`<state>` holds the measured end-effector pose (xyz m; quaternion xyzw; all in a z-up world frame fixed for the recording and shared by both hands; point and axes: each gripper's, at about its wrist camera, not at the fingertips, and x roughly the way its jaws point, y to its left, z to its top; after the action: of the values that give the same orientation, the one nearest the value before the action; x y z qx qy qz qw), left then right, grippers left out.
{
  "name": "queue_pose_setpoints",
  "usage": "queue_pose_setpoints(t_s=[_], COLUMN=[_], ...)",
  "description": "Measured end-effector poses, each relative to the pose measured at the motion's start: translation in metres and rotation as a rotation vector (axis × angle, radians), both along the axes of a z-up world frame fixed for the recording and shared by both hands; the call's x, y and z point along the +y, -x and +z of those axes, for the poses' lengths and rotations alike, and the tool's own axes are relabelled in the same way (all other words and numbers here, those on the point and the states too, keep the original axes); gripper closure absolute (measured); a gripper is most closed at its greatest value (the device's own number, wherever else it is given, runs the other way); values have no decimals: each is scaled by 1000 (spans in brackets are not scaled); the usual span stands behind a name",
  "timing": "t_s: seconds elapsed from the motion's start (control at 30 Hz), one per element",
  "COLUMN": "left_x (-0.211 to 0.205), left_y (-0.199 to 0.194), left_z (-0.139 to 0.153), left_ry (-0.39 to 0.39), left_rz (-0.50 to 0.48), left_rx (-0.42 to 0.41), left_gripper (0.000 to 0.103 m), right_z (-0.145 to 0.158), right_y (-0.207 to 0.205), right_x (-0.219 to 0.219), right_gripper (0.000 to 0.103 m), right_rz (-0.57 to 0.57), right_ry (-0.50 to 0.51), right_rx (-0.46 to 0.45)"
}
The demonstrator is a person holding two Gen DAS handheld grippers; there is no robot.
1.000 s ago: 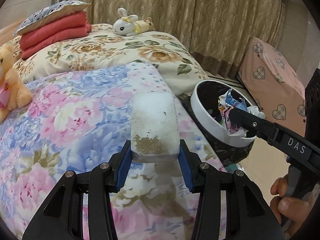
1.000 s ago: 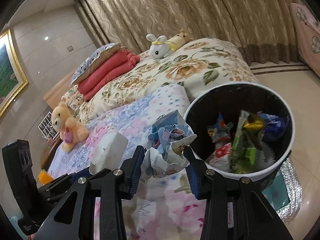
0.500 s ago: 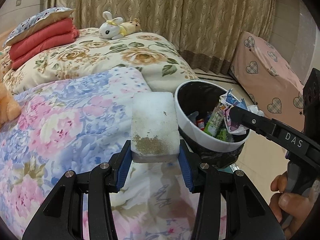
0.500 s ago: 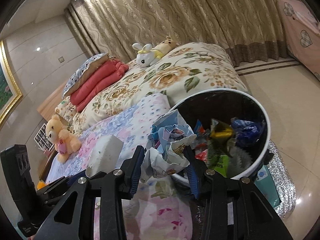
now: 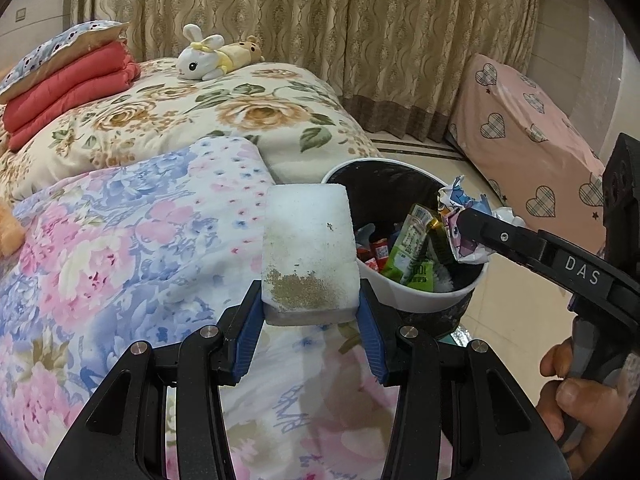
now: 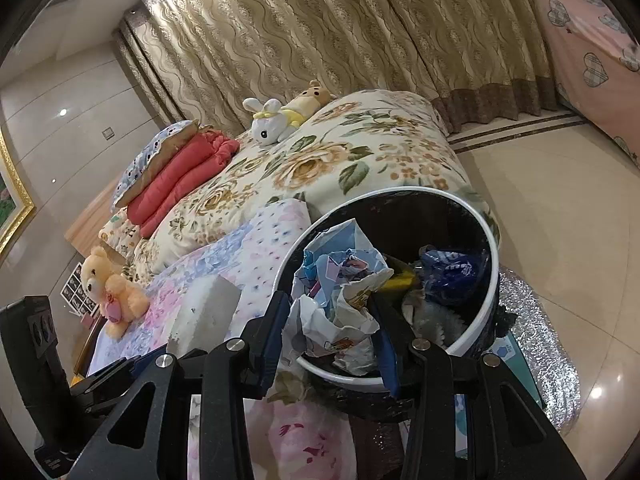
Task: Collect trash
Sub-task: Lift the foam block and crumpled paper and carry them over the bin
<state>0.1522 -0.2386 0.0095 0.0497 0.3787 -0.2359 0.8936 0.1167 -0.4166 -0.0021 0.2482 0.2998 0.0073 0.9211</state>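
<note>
My left gripper (image 5: 310, 320) is shut on a white foam block (image 5: 309, 252) with a brown stain near its held end; the block sticks out over the flowered quilt, just left of the bin. My right gripper (image 6: 330, 328) is shut on a crumpled printed paper wrapper (image 6: 340, 284), held over the near rim of the white trash bin (image 6: 490, 240). The bin (image 5: 424, 302) has a black liner and holds several wrappers. In the left wrist view the right gripper (image 5: 460, 224) and its wrapper (image 5: 464, 208) hang over the bin's right side. The foam block (image 6: 208, 308) shows at left in the right wrist view.
A bed with a flowered quilt (image 5: 120, 240) fills the left. On it lie folded red blankets (image 5: 68, 88), a plush rabbit (image 5: 204, 60) and an orange teddy (image 6: 108, 288). Curtains hang behind. A pink heart-patterned cover (image 5: 528, 140) stands right. Silver foil (image 6: 536, 328) lies on the tiled floor under the bin.
Both grippers have moved right toward the bin with their loads. The bin has grown closer and its contents show more. The wrapper now hangs over the bin's opening.
</note>
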Motion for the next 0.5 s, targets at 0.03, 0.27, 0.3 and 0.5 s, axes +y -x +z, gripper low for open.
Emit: queue_pose_setpoints(t_s=[0.03,0.27,0.3,0.5], left_x=[-1,-13,-15,-28], left_y=[-1,-4,-5,-8], left_z=[0,6,6,6], left_ry=[1,3,2,-3], left_rz=[-2,-22,-24,-47], left_rx=[1,-8,-9,-8], left_gripper=[59,59,59,59], right_z=[0,-3,-3,-4], right_y=[0,-4,-4,-7], right_x=[-1,-10,-12,-20], right_gripper=[62,60,60,60], right_rz=[-2,-13,-15,-25], right_ry=[0,1,4,8], right_rx=[1,12,14,23])
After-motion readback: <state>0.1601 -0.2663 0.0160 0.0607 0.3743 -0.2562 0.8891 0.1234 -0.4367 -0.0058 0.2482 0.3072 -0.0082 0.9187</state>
